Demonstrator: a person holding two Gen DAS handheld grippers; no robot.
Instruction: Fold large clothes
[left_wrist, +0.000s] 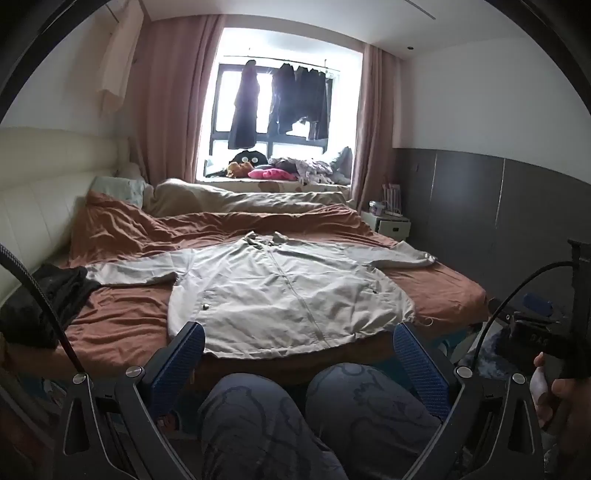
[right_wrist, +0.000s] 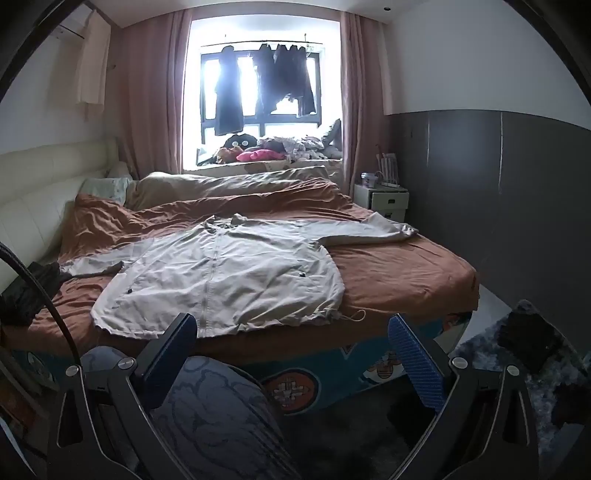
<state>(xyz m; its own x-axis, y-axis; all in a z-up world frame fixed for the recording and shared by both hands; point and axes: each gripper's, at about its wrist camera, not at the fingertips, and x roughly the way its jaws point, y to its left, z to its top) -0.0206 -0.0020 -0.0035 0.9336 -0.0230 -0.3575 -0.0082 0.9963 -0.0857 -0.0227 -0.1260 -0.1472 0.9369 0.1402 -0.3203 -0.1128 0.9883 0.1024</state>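
- Left wrist view: beige jacket (left_wrist: 280, 295) spread flat on bed (left_wrist: 122, 325), zip up.
- Left claw (left_wrist: 299, 365) wide, empty, short of jacket hem.
- Right claw (right_wrist: 291, 354) wide, empty, likewise.

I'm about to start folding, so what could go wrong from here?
The jacket hem hangs over the bed edge, so a one-sided tug may slide it off. Its drawstring dangles loose and could snag a finger. One sleeve touches the dark clothes, which might drag along.
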